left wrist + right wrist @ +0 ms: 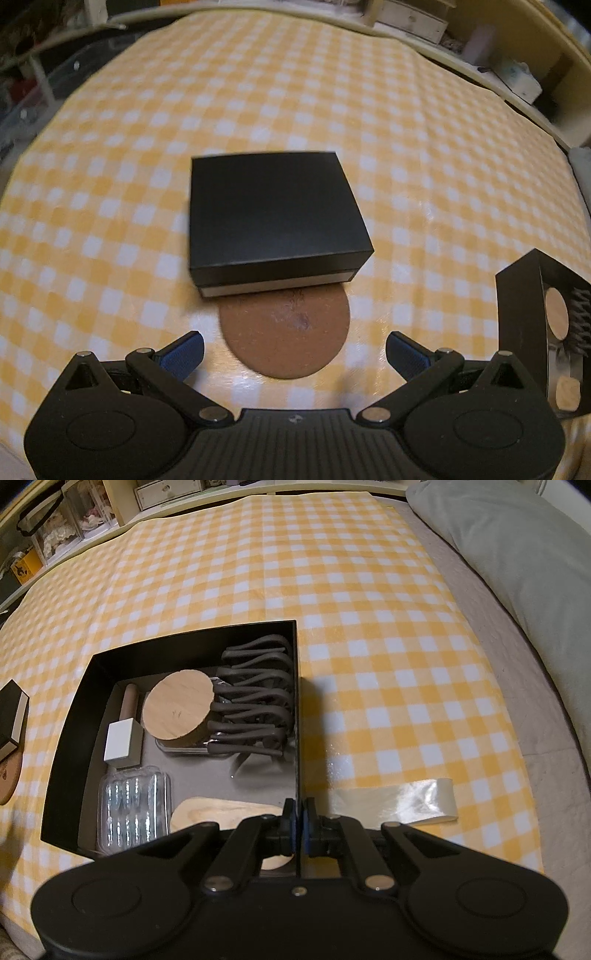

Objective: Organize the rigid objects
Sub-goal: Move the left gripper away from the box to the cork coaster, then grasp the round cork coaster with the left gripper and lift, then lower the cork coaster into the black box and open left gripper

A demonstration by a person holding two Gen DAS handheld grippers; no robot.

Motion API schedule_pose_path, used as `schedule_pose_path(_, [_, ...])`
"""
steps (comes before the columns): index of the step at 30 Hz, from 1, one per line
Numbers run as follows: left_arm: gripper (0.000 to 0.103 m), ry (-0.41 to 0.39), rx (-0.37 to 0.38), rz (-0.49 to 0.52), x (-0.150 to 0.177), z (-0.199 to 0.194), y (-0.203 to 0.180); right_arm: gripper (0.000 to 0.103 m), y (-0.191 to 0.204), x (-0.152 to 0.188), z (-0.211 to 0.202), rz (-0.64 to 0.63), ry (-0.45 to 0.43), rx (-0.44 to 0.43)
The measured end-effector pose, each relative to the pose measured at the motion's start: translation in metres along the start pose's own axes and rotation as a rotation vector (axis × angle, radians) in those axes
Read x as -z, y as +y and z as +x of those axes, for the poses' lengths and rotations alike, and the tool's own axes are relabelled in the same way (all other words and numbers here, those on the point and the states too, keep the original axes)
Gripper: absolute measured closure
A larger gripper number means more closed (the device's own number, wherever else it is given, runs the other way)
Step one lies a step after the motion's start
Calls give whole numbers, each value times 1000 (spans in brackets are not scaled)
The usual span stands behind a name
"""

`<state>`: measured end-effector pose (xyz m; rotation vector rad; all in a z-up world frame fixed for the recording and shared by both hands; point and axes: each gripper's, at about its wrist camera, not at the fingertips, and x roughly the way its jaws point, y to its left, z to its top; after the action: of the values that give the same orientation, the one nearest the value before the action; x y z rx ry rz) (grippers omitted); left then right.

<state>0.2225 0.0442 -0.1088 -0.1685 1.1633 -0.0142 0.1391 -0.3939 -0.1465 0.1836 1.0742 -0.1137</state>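
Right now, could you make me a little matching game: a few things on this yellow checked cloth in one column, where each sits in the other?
Things:
1. closed black box with a silver band
2. round brown cork mat
3. round pale wooden disc
4. strip of clear glossy tape

Places:
A. inside the open black tray
B. flat on the cloth, right of the tray
C. partly under the closed box
D. resting on the mat's far edge

Pairs: 1-D, 2-C, 3-A, 4-B

brown disc (284, 336) far part under black box (273, 214) | open box (532, 332) cut by right edge
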Motion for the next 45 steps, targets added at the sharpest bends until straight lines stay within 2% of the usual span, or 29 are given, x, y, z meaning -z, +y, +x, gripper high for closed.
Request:
schedule_pose_path(7, [0,-52,-95,17,-6,27,-13,99,6,0,3,-15,7,12])
schedule_pose_path(14, [1,-26,-157,22,-7,56,-15,99,7,0,5,-18,10,14])
schedule_pose_path(16, [4,-24,-164,31,-7,56,-16,99,7,0,5,-18,10,14])
schedule_pose_path(19, [4,-16,-158,42,-11,56,-16,99,7,0,5,-20,10,15])
schedule_pose_path(24, [5,42,-105,17,-2,41,-22,99,6,0,5,-18,10,14])
schedule_pose_path(28, [5,95,11,44,15,27,-38,99,7,0,5,-19,10,15])
schedule_pose_path(32, [5,96,130,79,26,8,-62,99,7,0,5,-19,10,15])
schedule_pose_path(35, [5,57,185,122,32,-8,-77,99,7,-1,5,-19,10,15])
schedule_pose_path(40, [5,-12,234,168,35,-28,-93,99,7,-1,5,-20,11,15])
schedule_pose_path(45, [5,-118,269,253,35,-46,-119,99,7,-1,5,-20,11,15])
